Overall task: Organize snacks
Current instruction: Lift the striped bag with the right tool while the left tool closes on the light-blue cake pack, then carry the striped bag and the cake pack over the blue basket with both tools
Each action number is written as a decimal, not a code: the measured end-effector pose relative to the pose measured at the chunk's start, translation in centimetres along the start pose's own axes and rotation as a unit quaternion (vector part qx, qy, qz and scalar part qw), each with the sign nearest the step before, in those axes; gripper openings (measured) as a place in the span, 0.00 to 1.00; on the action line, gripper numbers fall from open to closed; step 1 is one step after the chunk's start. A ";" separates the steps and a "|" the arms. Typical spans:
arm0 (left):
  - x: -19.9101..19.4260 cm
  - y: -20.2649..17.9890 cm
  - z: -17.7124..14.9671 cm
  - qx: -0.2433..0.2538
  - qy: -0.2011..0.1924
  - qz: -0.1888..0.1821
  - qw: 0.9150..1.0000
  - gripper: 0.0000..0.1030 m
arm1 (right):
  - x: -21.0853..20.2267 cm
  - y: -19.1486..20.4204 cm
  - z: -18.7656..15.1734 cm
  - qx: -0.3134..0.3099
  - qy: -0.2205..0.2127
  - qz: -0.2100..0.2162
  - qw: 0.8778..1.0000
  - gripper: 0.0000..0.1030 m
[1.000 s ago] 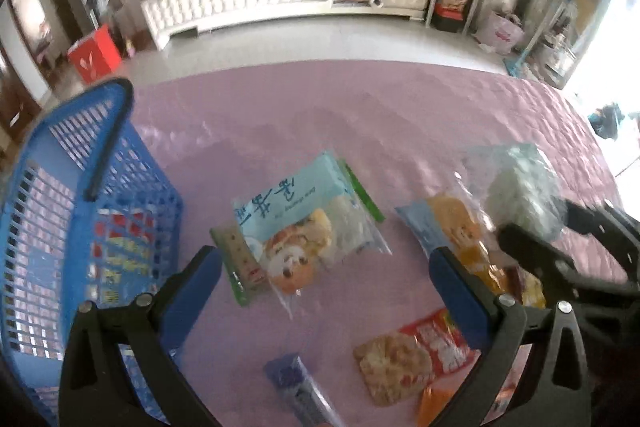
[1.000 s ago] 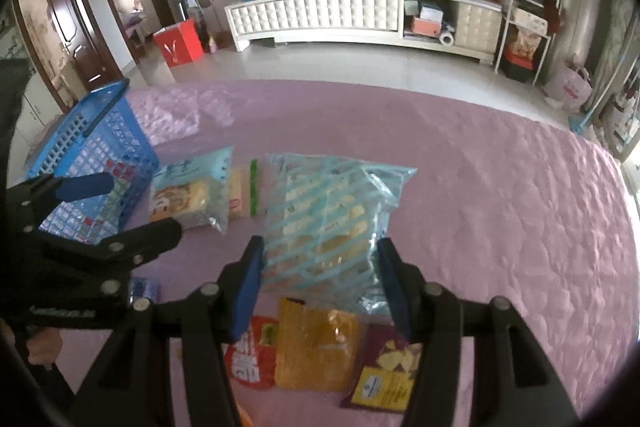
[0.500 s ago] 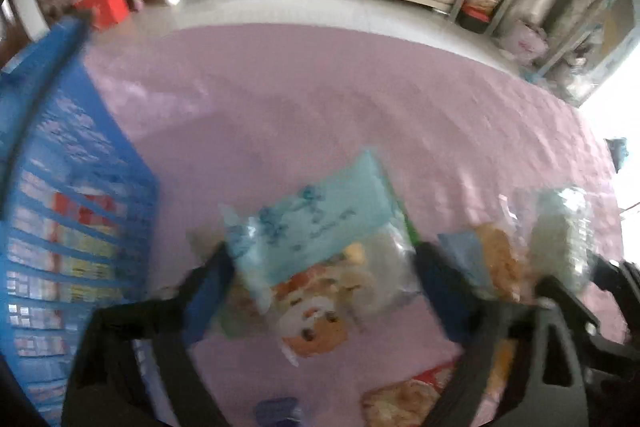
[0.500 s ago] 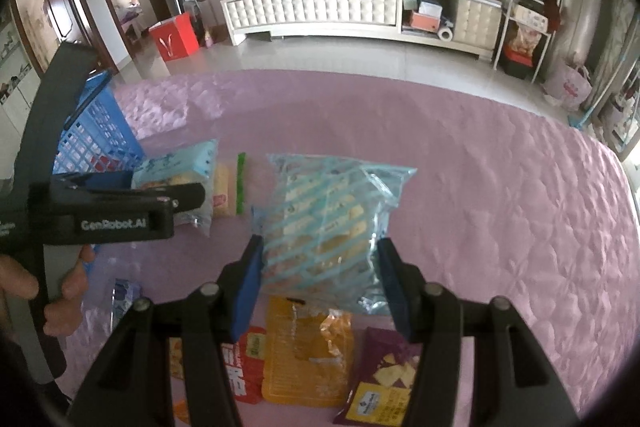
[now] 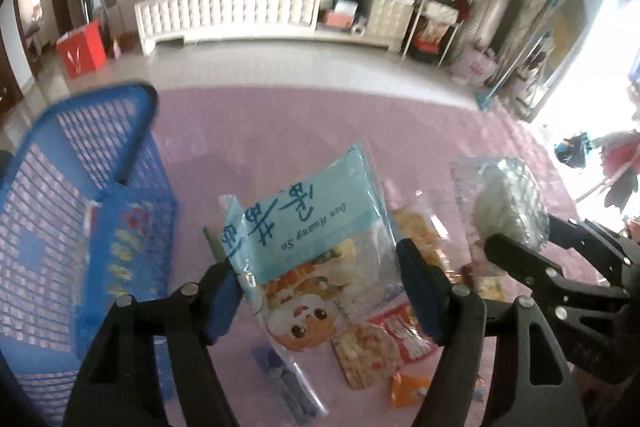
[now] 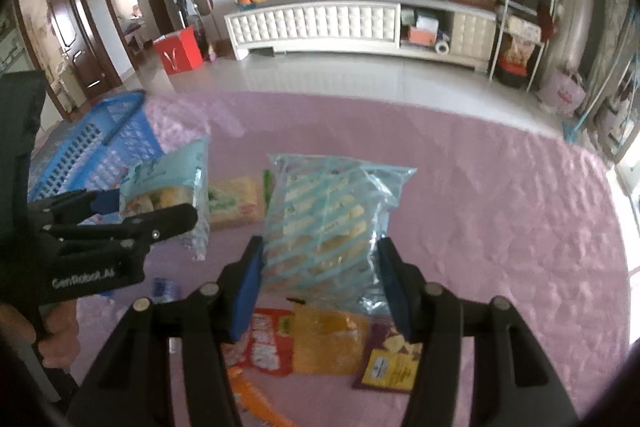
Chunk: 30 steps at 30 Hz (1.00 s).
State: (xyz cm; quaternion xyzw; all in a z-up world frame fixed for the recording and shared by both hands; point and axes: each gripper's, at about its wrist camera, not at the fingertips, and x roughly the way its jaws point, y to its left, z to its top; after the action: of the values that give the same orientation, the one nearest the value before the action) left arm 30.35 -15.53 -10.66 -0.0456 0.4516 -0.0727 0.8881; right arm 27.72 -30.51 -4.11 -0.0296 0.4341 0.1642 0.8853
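My left gripper (image 5: 320,291) is shut on a light blue bread bag with a cartoon face (image 5: 316,247) and holds it above the pink cloth; it also shows in the right wrist view (image 6: 164,187). My right gripper (image 6: 320,279) is shut on a clear bag with blue stripes (image 6: 328,223), held off the cloth; in the left wrist view that bag (image 5: 504,199) is at the right. A blue mesh basket (image 5: 76,195) stands at the left, with packets inside.
Loose snacks lie on the pink cloth (image 6: 500,211): a biscuit pack with green edge (image 6: 236,203), a red packet (image 6: 264,343), a yellow packet (image 6: 328,339), a purple packet (image 6: 392,359), a small blue packet (image 5: 280,371). Beyond the table is open floor and a white cabinet (image 6: 320,23).
My left gripper closed on the light blue bread bag and lifted it off the cloth, uncovering the biscuit pack. My right gripper keeps holding the striped bag, nearly still.
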 end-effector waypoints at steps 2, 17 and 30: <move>-2.4 0.1 -0.1 0.010 -0.016 -0.007 1.000 0.68 | -1.9 1.1 0.5 -0.008 -0.013 -0.003 1.000 0.58; -16.4 4.0 -0.7 0.068 -0.128 -0.038 0.989 0.68 | -12.4 10.6 2.4 -0.036 -0.096 0.019 0.995 0.58; -21.6 12.4 -1.2 0.069 -0.150 0.000 0.986 0.68 | -10.6 17.6 3.9 -0.038 -0.109 0.058 0.992 0.58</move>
State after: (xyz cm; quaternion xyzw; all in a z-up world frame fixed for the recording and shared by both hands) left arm 17.90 0.37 4.05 0.0055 0.3075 -0.0961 0.9467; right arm 19.09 -15.98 8.14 -0.0201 0.3298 0.2344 0.9143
